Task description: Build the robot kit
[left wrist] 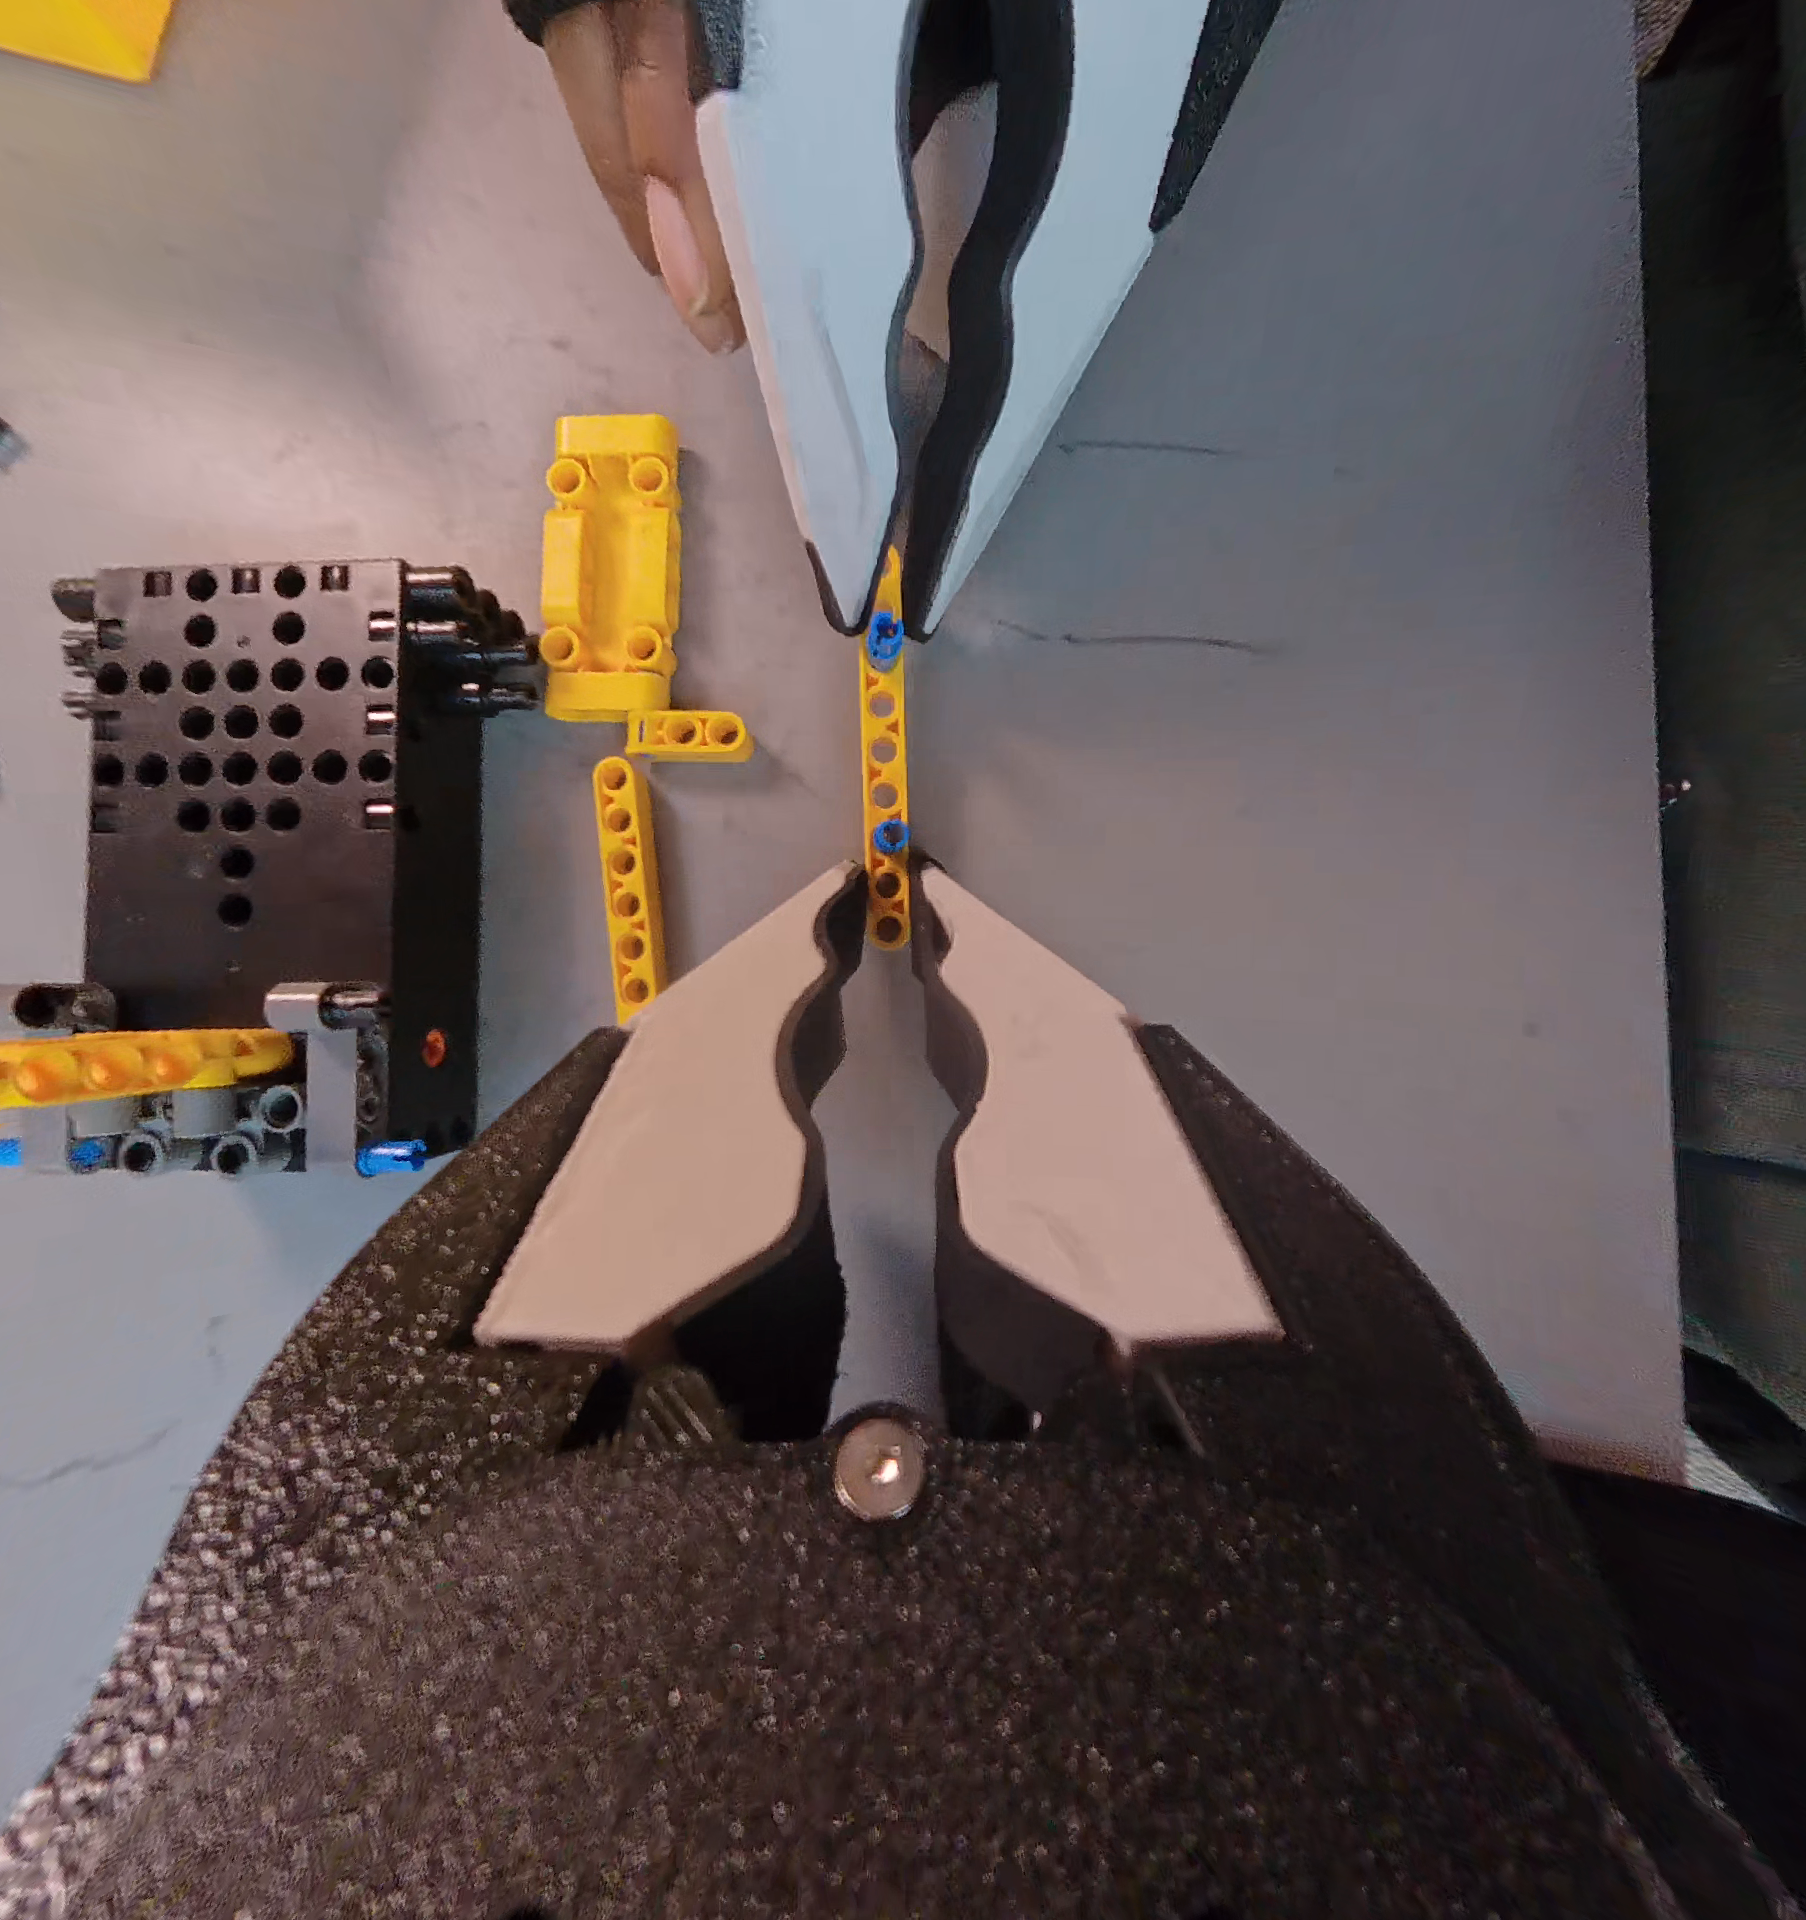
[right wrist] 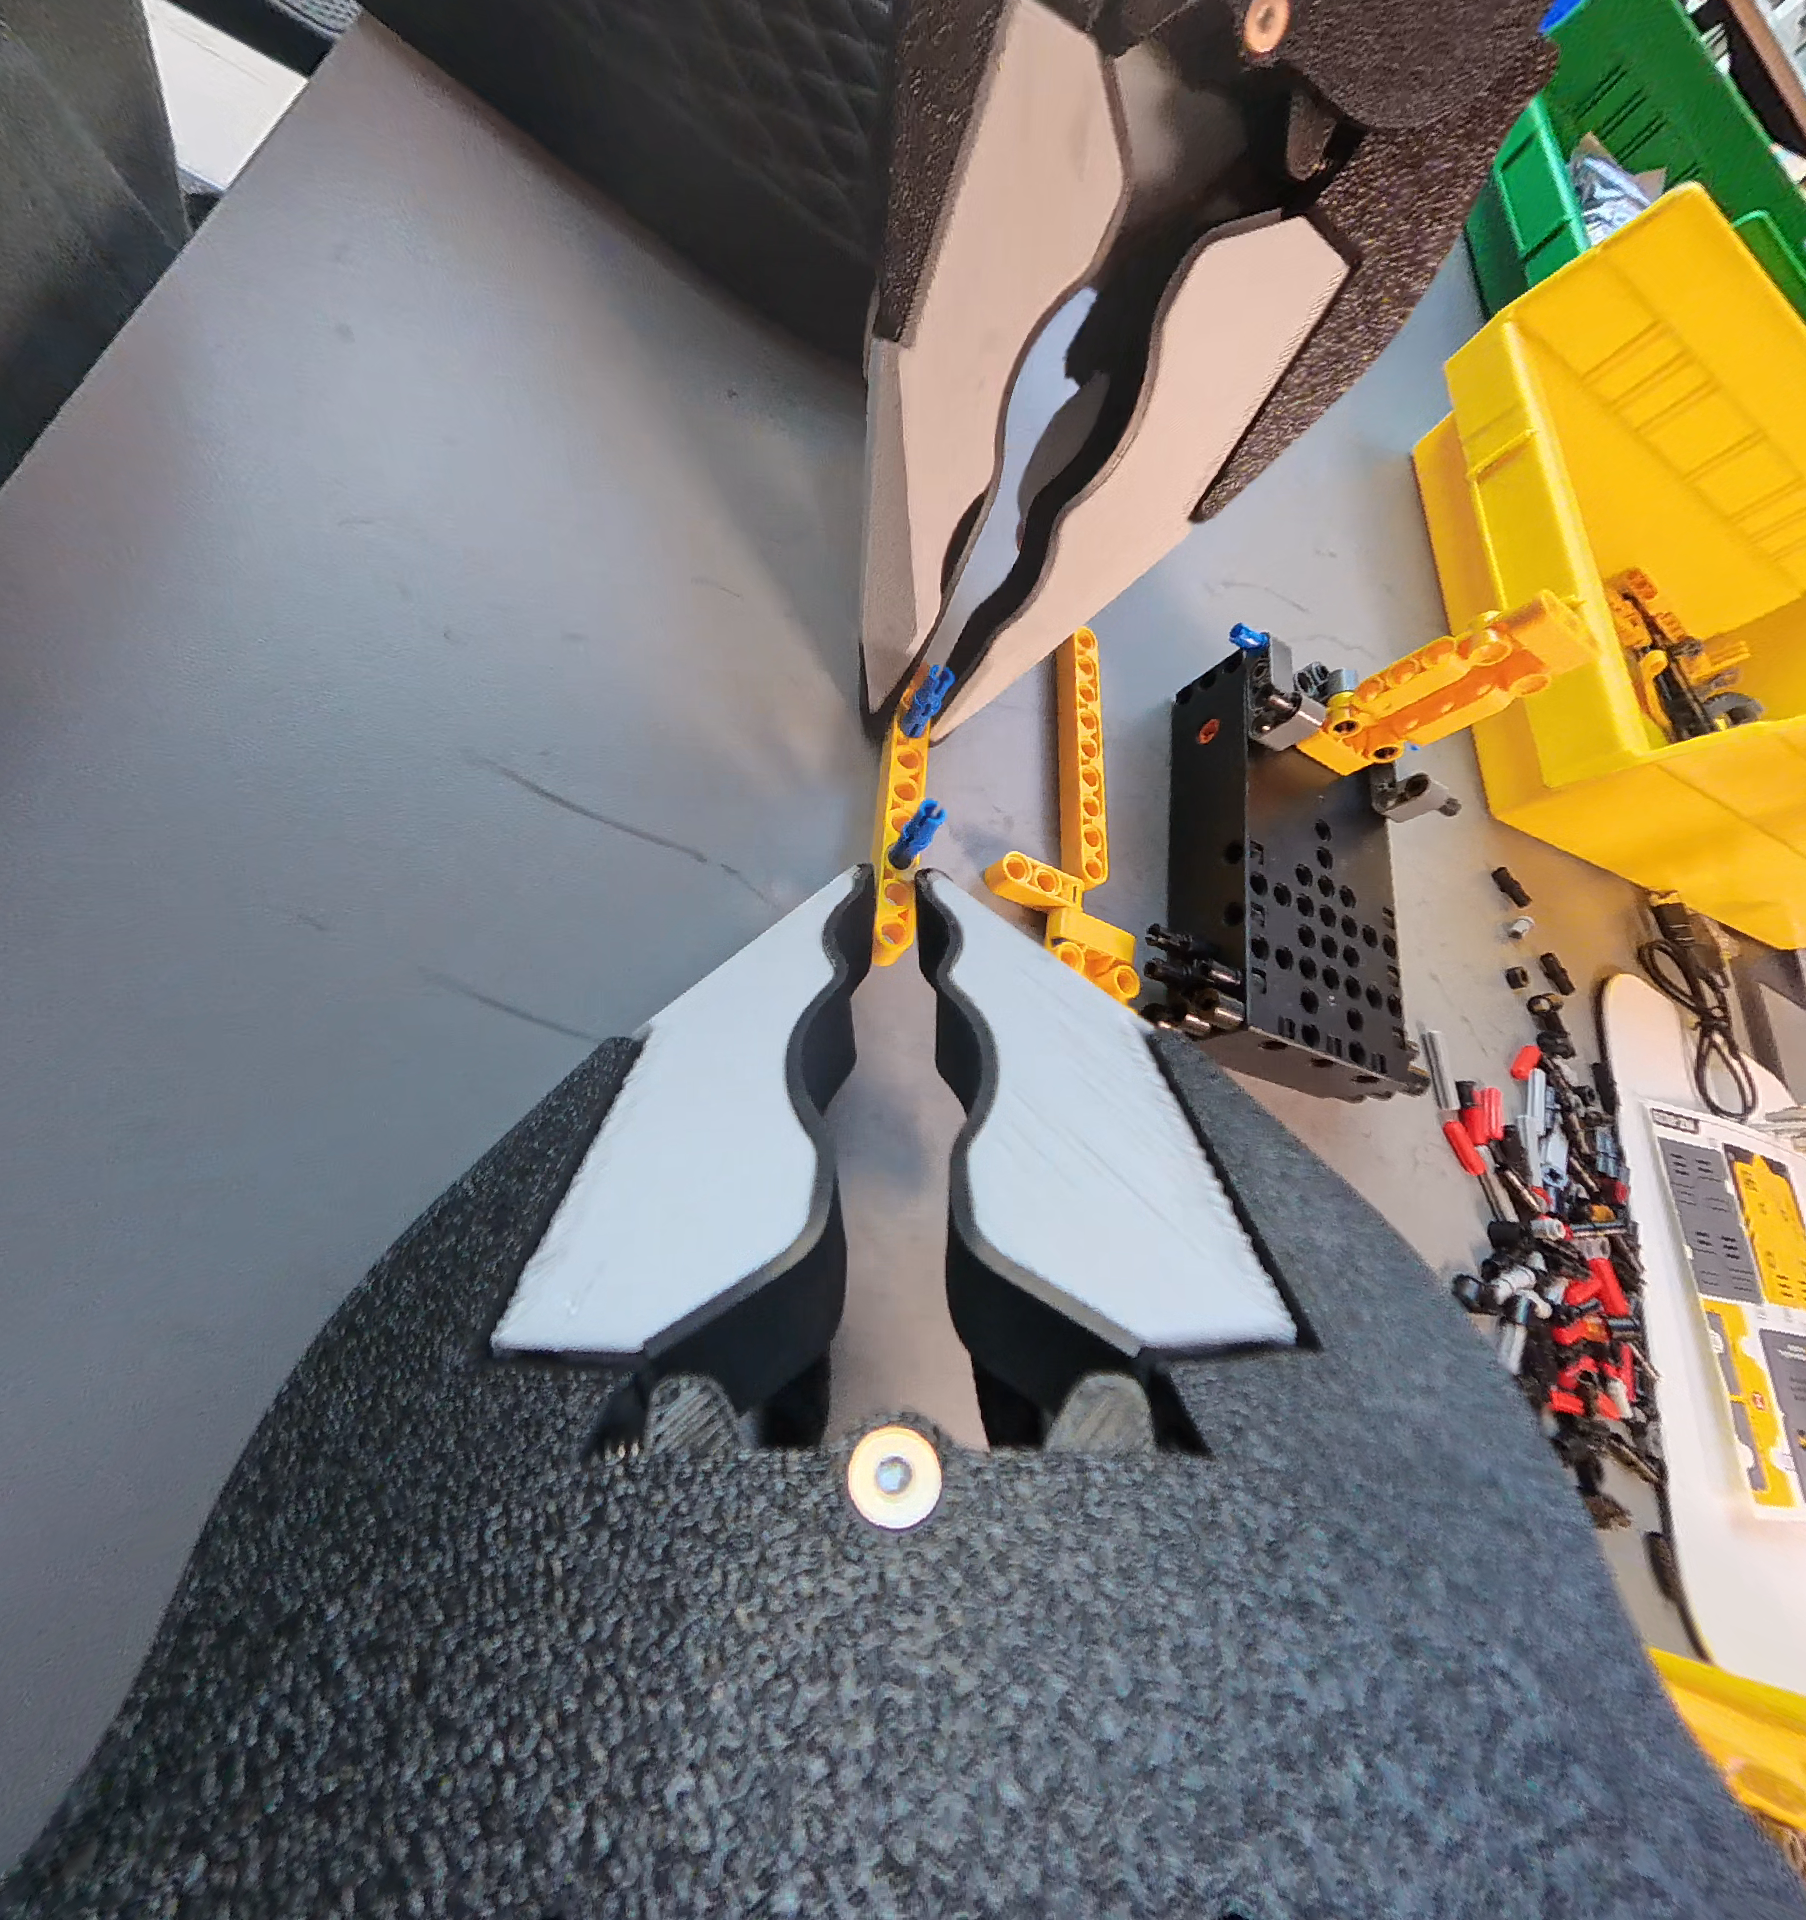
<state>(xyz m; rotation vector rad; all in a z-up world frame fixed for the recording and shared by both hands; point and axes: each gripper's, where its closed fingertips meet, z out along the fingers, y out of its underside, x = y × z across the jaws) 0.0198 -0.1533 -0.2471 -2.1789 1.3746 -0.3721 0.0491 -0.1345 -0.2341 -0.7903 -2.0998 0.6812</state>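
1. Left gripper (left wrist: 886,883) is closed narrowly on one end of a yellow perforated beam (left wrist: 884,769), its grey fingertips pinching the last holes of the strip.
2. Right gripper (right wrist: 894,899) clamps the opposite end of the same beam (right wrist: 901,821), so the strip spans between the two tools above the grey tabletop (left wrist: 1294,831).
3. Two blue pins (left wrist: 891,835) sit in the beam: one just ahead of the left gripper's tips, the other (left wrist: 884,630) right at the right gripper's tips. In the right wrist view they stick out sideways from the strip.
4. A person's finger (left wrist: 670,208) rests along the outer side of the right gripper's white finger.
5. Just beside the held beam, a second yellow beam (left wrist: 627,885) lies flat on the table, with a short yellow connector (left wrist: 689,734) and a chunky yellow block (left wrist: 611,566) near its far end.
6. A black perforated block (left wrist: 255,790) with black pins on its edge stands near these, joined to a grey-and-yellow assembly (left wrist: 151,1081).
7. Well apart, the right wrist view shows a yellow bin (right wrist: 1647,582), a green bin (right wrist: 1647,125), a heap of small red, black and grey pins (right wrist: 1553,1247), a printed instruction sheet (right wrist: 1761,1299) and a black cable (right wrist: 1699,987).
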